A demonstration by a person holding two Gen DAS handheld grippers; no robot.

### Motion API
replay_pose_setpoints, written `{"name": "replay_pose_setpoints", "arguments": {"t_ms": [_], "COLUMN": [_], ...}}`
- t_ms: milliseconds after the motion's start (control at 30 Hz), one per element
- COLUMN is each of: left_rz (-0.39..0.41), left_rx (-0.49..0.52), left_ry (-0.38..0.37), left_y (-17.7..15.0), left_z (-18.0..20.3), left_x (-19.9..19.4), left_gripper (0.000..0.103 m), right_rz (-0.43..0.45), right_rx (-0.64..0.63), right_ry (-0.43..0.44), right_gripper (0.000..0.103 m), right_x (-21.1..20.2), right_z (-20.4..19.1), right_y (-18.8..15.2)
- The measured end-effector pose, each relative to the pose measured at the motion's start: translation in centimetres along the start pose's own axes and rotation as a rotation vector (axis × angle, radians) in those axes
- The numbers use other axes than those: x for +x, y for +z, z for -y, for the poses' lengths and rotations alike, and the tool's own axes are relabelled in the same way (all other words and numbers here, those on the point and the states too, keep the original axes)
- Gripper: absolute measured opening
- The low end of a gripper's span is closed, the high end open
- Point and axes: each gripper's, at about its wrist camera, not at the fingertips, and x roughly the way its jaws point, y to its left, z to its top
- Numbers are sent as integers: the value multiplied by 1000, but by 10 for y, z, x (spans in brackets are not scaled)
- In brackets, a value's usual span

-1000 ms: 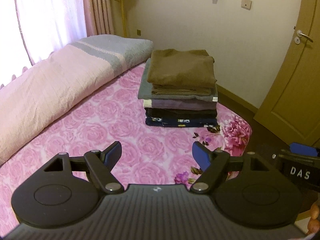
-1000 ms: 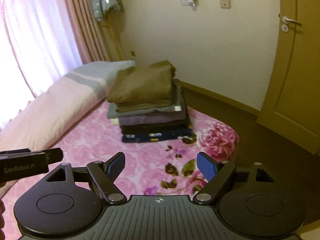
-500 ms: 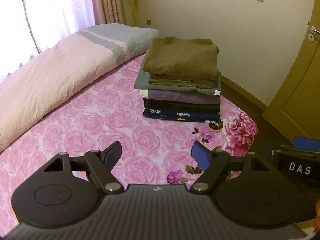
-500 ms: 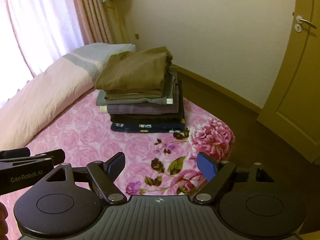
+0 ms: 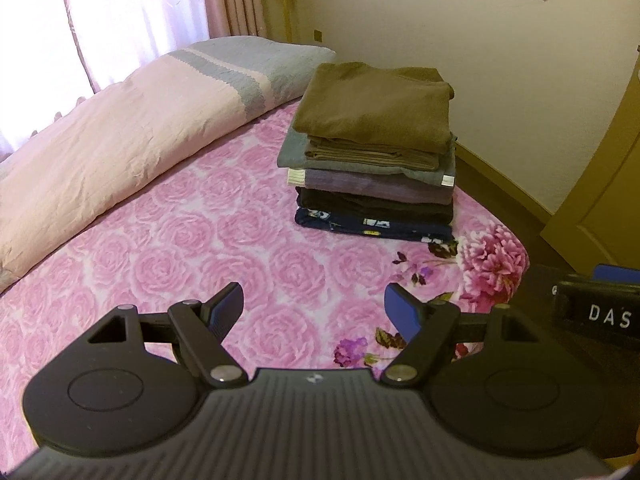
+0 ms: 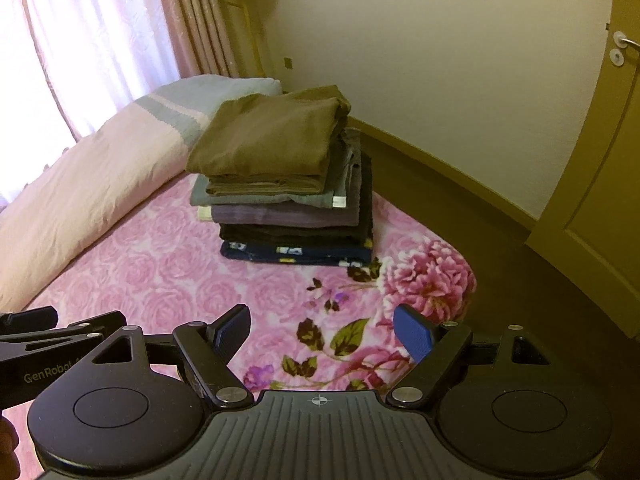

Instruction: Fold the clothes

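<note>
The left gripper (image 5: 314,308) hung over the pink blanket (image 5: 168,248) with its jaws spread wide and nothing between them; the right gripper (image 6: 322,330) hung likewise beside it, jaws wide apart and empty, its blue pads (image 6: 414,338) clear of the cloth. Ahead of both tongs, well apart from the fingertips, stood the stack (image 5: 372,152) of folded clothes on the blanket; a brown garment (image 6: 268,138) lay on top, then a grey one, a purple one, a black one, and a dark blue patterned piece (image 6: 296,254) at the bottom. Seen from the left gripper the stack was ahead and a little right; from the right gripper, ahead and a little left. A pale pink quilt (image 5: 100,152) lay rolled along the left of the tongs, beyond it a curtain (image 6: 188,20); a door (image 6: 600,200) stood to the far right.
</note>
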Motion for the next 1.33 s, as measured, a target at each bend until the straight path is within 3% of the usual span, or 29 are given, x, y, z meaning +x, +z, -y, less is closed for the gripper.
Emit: {"name": "replay_pose_setpoints", "arguments": {"t_ms": [1333], "left_rz": [4], "left_rx": [-8], "left_ry": [9], "left_y": [44], "left_z": [23], "left_x": [50], "left_gripper": [75], "right_rz": [-65], "right_rx": [-73], "right_ry": [10], "right_gripper": [82], "right_x": [61], "right_z": [17], "right_y": [33]}}
